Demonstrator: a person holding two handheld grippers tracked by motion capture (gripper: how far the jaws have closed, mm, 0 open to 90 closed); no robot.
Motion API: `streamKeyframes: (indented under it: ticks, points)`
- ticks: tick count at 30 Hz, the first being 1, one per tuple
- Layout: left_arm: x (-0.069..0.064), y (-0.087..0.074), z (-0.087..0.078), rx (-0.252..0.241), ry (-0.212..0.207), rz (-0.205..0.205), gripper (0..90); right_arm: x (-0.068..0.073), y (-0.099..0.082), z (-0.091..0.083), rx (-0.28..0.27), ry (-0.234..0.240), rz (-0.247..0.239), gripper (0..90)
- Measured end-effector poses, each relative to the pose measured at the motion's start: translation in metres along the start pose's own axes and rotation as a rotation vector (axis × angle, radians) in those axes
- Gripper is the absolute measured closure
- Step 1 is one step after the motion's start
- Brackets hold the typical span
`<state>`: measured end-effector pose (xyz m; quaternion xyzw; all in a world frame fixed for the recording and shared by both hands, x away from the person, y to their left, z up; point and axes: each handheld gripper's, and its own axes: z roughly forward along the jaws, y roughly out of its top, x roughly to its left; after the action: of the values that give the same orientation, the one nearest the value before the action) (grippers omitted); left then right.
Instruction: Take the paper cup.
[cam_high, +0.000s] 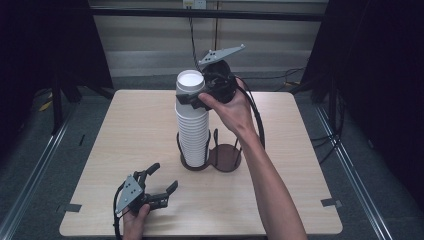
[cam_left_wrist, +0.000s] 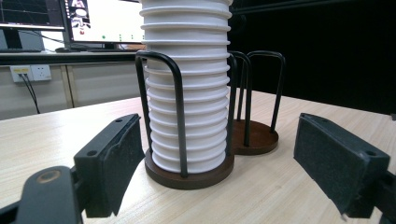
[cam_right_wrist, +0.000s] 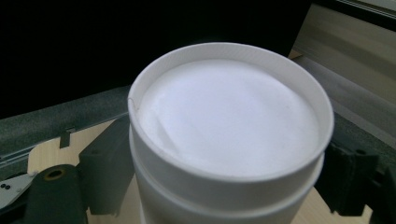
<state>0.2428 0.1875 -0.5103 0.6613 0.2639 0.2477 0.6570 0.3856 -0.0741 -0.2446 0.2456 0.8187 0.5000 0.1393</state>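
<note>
The top cup (cam_high: 190, 83) of the stack of white cups (cam_high: 193, 131), standing upside down in the left ring of a dark wire rack (cam_high: 212, 156) at the middle of the table (cam_high: 125, 145), is being clasped just below its upturned base by the right gripper (cam_high: 189, 98), a jaw on each side. The left gripper (cam_high: 162, 181) is being held near the table's front edge, jaws spread with nothing between them.

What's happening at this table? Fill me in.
A person is working a tall stack of upside-down white paper cups standing in a two-slot wire holder. The right gripper has its jaws around the top cup; whether the pads press on it cannot be told. The left gripper rests open on the table, pointed at the stack.
</note>
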Motion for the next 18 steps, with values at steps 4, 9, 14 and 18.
streamKeyframes:
  ticks: [4, 9, 14, 18]
  points:
    - [0.0000, 0.0000, 0.0000, 0.000, 0.000, 0.000, 15.5, 0.0001, 0.0000, -0.0003, 0.002, -0.001, -0.002, 18.4]
    - [0.0000, 0.0000, 0.0000, 0.000, 0.000, 0.001, 15.5, 0.0000, 0.0002, -0.0007, 0.003, 0.000, -0.002, 18.9]
    - [0.0000, 0.0000, 0.0000, 0.000, -0.001, 0.000, 15.5, 0.0001, 0.0003, -0.0007, 0.001, -0.001, -0.006, 19.1]
    - [0.0000, 0.0000, 0.0000, 0.001, 0.000, 0.000, 15.5, 0.0005, 0.0011, -0.0009, 0.007, -0.004, -0.012, 19.1]
